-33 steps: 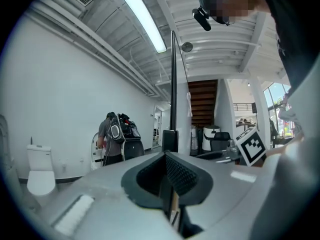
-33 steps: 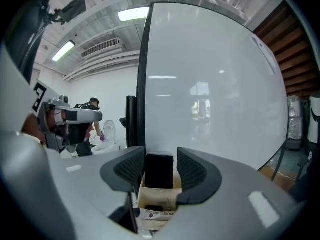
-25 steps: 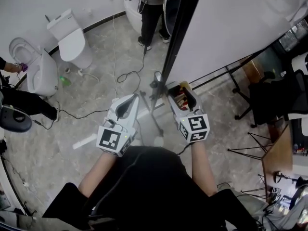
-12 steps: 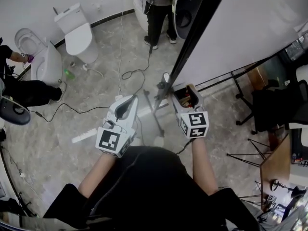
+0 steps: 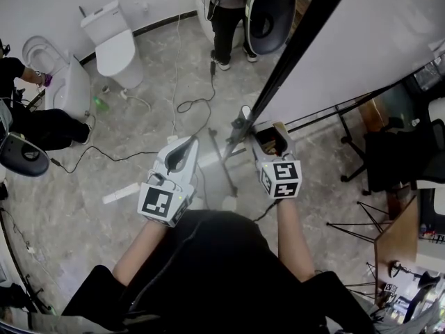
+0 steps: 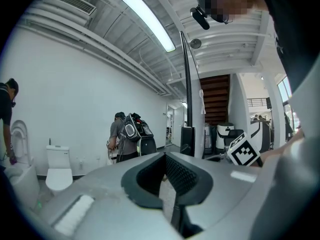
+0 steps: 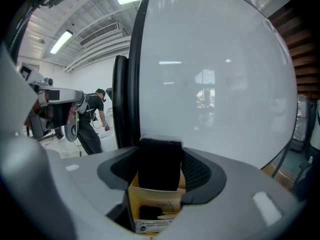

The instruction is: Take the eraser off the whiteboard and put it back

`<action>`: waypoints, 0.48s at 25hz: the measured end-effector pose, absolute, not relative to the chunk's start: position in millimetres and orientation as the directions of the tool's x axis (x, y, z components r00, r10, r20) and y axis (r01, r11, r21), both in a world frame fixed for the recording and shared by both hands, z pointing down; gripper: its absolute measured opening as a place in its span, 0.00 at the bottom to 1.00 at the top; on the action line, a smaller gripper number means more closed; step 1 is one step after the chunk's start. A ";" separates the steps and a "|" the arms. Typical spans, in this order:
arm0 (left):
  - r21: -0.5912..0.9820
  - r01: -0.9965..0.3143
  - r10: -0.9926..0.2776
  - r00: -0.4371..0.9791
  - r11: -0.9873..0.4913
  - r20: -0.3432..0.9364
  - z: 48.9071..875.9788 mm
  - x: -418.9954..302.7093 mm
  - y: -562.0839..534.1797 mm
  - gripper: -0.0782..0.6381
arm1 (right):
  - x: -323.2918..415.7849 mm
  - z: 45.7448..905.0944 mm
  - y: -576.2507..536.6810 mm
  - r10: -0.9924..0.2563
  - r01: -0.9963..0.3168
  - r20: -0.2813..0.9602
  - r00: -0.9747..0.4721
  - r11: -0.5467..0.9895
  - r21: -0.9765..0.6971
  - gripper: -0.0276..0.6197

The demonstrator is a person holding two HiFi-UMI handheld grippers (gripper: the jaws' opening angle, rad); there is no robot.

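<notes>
Both grippers sit almost where they were a second ago, beside the whiteboard (image 5: 361, 40). The right gripper (image 5: 268, 128) pinches the eraser (image 7: 159, 166), its jaws having just narrowed on it. The left gripper (image 5: 188, 142) is pressed together, with nothing between its jaws.

I'm seeing the whiteboard (image 7: 215, 74) filling the way ahead on the right, its bare face lying open to approach. Its black post (image 5: 292, 54) is standing just left of that face, slanting down to the stand legs (image 5: 226, 172), which are spreading over the floor just in front of me. Left of the post the floor (image 5: 139, 131) is lying open, with only cables (image 5: 184, 106) trailing across it. Toilets (image 5: 115, 44) are lining the far wall, a person (image 5: 226, 9) is standing beyond the post, and a chair (image 5: 400, 148) is crowding the right side.
</notes>
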State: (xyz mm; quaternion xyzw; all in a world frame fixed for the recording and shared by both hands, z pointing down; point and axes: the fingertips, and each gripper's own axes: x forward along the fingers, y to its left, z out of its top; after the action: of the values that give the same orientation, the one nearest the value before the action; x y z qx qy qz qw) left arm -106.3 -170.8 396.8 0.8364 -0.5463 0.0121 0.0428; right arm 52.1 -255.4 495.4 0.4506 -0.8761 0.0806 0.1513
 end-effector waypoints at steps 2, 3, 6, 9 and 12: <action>0.059 -0.915 -0.913 0.403 -0.399 0.066 396.5 -108.7 -170.9 0.12 | 51.9 494.7 -254.9 -0.767 -0.816 0.336 -0.546 0.578 -0.006 0.45; 0.058 -0.915 -0.913 0.404 -0.400 0.066 396.3 -109.6 -171.3 0.12 | 52.0 493.8 -254.8 -0.770 -0.817 0.333 -0.545 0.576 -0.005 0.45; 0.052 -0.911 -0.910 0.411 -0.408 0.062 394.6 -110.1 -173.0 0.12 | 52.9 488.0 -255.4 -0.781 -0.823 0.313 -0.540 0.567 -0.006 0.45; 0.054 -0.907 -0.906 0.420 -0.418 0.057 393.0 -108.5 -172.9 0.12 | 54.6 481.0 -255.7 -0.792 -0.829 0.289 -0.538 0.559 -0.010 0.45; 0.054 -0.904 -0.903 0.427 -0.425 0.048 390.9 -108.4 -171.7 0.12 | 56.1 473.1 -254.2 -0.803 -0.834 0.266 -0.533 0.552 -0.006 0.45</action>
State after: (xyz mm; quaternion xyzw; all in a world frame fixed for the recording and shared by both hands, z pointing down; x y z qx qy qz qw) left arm -108.4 -171.7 390.9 0.8441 -0.5350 0.0058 0.0359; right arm 56.1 -254.2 473.1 0.4687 -0.8731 0.0661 0.1169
